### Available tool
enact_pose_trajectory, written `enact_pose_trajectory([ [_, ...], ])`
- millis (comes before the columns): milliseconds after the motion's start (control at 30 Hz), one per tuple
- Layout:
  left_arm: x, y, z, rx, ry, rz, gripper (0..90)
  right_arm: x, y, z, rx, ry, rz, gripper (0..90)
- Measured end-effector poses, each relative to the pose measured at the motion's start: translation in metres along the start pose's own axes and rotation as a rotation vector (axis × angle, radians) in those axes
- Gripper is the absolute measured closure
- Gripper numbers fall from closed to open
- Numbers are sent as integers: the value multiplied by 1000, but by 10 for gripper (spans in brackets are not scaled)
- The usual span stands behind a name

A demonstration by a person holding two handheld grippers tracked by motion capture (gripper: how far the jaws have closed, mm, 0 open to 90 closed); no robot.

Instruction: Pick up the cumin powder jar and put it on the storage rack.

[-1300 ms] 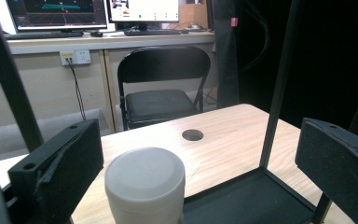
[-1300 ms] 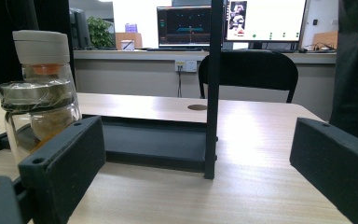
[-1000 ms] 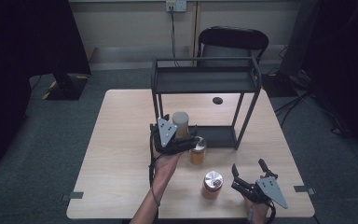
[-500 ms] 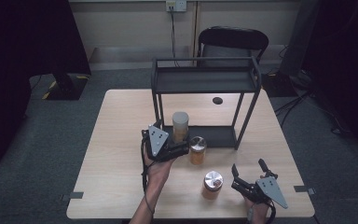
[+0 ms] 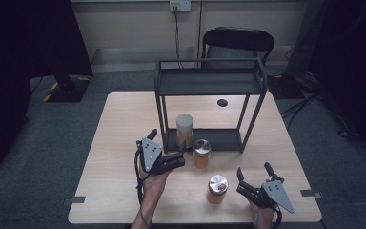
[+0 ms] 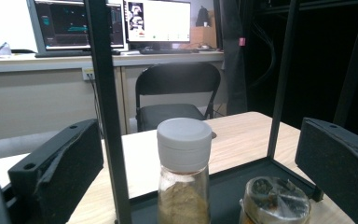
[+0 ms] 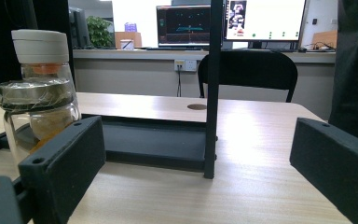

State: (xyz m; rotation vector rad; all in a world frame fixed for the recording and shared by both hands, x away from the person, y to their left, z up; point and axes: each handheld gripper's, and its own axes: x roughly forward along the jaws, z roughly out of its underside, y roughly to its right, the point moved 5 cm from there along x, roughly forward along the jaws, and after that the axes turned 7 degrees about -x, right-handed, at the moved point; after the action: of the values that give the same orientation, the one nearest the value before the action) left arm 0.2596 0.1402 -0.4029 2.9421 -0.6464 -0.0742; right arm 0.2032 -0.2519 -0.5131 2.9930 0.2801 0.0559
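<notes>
Left hand-held gripper has drawn back from the white-capped jar — jaws wide, empty — jar now stands on the rack's lower shelf, so placement looks done.

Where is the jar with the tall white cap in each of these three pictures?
High view: the white-capped jar stands mid-table on the rack's bottom shelf, at its left end.
Left gripper view: white-capped jar at bottom centre, between the open jaws, right of a rack post.
Right gripper view: white-capped jar at far left, behind a foil-topped jar.
Shared landmark: the black rack.
</notes>
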Motion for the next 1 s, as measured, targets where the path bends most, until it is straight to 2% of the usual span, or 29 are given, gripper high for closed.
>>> enact_pose_trajectory([
  [133, -7, -2, 3, -6, 17, -5, 4, 0, 0, 0, 0, 1, 0, 22],
  [333, -15, -3, 8, -2, 15, -23, 3, 0, 0, 0, 0, 2, -1, 22],
  [500, -21, -5, 16, -2, 18, -37, 3, 0, 0, 0, 0, 2, -1, 22],
  [633, -27, -9, 23, -19, 22, -52, 3, 0, 0, 0, 1, 2, -1, 22],
  [767, -36, -11, 31, -8, 37, -65, 3, 0, 0, 0, 1, 2, -1, 22],
  [1000, -39, -14, 39, -24, 32, -79, 3, 0, 0, 0, 0, -1, -2, 22],
])
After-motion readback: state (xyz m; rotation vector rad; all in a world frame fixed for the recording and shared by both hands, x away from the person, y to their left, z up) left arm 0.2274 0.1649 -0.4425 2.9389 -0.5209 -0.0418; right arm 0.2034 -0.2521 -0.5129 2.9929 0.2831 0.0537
